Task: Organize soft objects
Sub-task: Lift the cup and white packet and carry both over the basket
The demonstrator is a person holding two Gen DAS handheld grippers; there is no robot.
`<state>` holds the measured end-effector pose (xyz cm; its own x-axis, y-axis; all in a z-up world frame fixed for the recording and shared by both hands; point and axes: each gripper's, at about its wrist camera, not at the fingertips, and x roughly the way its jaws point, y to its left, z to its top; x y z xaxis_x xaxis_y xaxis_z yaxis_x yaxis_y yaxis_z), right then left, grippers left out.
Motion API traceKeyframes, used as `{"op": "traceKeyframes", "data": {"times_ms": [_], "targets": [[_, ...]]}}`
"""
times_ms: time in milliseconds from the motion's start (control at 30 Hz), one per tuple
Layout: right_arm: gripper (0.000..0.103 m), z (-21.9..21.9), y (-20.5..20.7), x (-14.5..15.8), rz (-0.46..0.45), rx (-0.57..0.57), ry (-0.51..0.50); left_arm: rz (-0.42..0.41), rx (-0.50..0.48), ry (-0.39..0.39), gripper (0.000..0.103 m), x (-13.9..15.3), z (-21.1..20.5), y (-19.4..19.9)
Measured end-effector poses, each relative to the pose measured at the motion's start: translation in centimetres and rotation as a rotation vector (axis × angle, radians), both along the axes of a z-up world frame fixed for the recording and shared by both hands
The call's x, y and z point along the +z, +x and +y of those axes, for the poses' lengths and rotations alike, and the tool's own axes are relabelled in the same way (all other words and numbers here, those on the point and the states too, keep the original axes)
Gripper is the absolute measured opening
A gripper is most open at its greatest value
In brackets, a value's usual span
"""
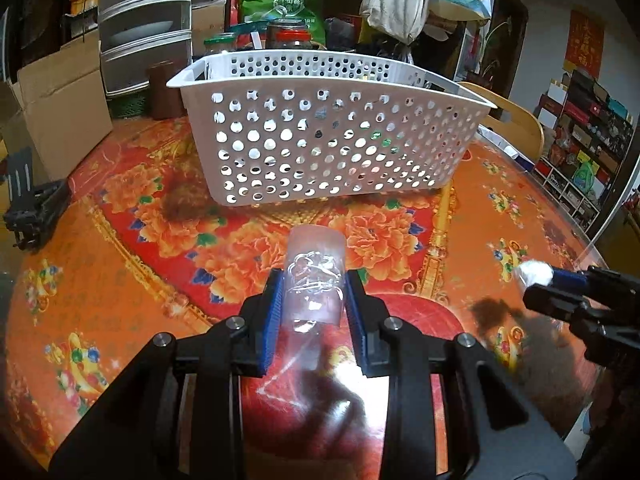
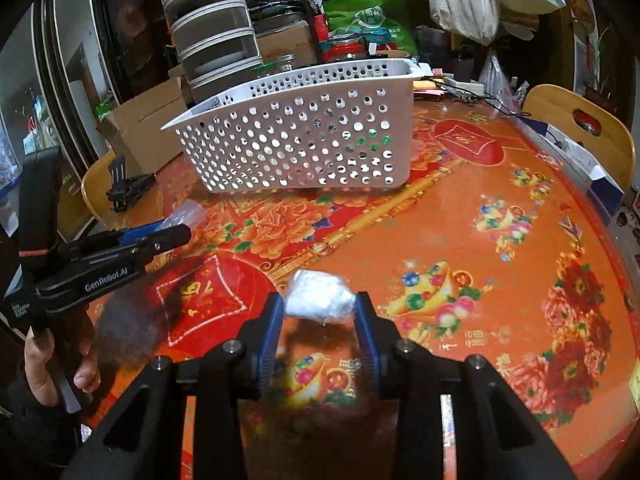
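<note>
My left gripper [image 1: 314, 300] is shut on a clear, soft plastic bottle-like piece [image 1: 316, 268] and holds it above the table, in front of the white perforated basket [image 1: 332, 140]. My right gripper [image 2: 320, 312] is shut on a white crumpled wad in clear plastic [image 2: 318, 298], also above the table. The right gripper with its white wad shows at the right edge of the left wrist view [image 1: 536, 276]. The left gripper shows at the left of the right wrist view [image 2: 168, 236], held by a hand. The basket [image 2: 304, 144] stands at the table's far side.
The round table has a red-orange flowered cover [image 1: 140, 240] under glass. Behind the basket are jars [image 1: 294, 36], a green bag [image 1: 280, 0], stacked drawers [image 1: 144, 24] and a cardboard box [image 1: 60, 108]. A black stand [image 1: 32, 204] lies at the left edge. Wooden chairs [image 2: 576, 120] stand around.
</note>
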<state>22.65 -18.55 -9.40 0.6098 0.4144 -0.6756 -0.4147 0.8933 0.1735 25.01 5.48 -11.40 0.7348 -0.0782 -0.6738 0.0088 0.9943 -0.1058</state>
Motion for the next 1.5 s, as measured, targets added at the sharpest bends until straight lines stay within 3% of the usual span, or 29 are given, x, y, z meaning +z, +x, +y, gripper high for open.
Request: {"op": "traceKeyframes", "data": {"times_ms": [233,767,1067,1200,1300,1500], "targets": [[0.035,-0.4,0.2,2.0,-0.032,0.022,0.031,-0.002,0.003,0.007,0.028,2.3,-0.6,-1.5],[0.035,0.4,2.0,9.2,-0.124,0.080,-0.002,-0.082,-0.007,0.003,0.028,11.5,-0.2,-1.6],[0.035,2.0,7.8,14.5,-0.107,0.076,-0.015,-0.075,0.029,-0.038,0.028,18.0,0.9,3.5],[0.035,4.0,10.9,15.6,-0.083,0.070,-0.074,-0.053,0.029,-0.027,0.028,20.1,0.6,6.6],[0.035,4.8,13.3,15.6,-0.044,0.057,-0.094,0.004,0.027,-0.030,0.028,20.2,0.6,9.7],[0.035,5.9,17.5,14.1,0.020,0.033,-0.140,0.126,0.029,-0.023,0.028,17.8,1.0,15.0]]}}
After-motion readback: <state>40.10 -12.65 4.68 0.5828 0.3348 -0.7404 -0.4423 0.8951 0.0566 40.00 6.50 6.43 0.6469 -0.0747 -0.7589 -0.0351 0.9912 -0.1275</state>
